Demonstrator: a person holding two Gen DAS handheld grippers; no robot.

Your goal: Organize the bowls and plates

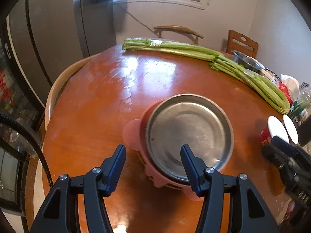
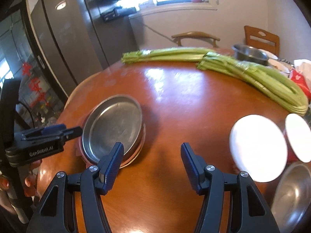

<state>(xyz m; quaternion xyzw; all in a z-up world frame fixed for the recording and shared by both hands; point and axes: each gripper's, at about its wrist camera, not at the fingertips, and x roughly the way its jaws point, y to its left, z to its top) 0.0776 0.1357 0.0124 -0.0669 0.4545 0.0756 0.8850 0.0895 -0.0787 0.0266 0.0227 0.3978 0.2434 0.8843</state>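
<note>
Steel, dull and scuffed, is the shallow plate (image 1: 189, 134) that sits nested on top of a pink bowl (image 1: 136, 134) with rounded ears, the pair stacked near the middle of the round wooden table (image 1: 108, 89). Over them, the left tongs (image 1: 153, 167) hover with their blue pads apart and nothing between them; the right-hand pad overlaps the plate's near rim in that view, but whether it touches I cannot tell. From the right wrist camera the stack lies at about ten o'clock of the right tongs (image 2: 152, 165), which stand parted over bare wood, gripping nothing. At roughly three o'clock of those tongs is a white bowl (image 2: 258, 149) (washed out by glare), a second white one (image 2: 299, 137) just beyond it, and a steel bowl (image 2: 293, 194) at about four o'clock by the table's edge. Two bundles of celery (image 2: 213, 62) lie along the far side around twelve to two o'clock, with another steel bowl (image 2: 248, 55) behind them, near a wooden chair (image 2: 261, 38)
</note>
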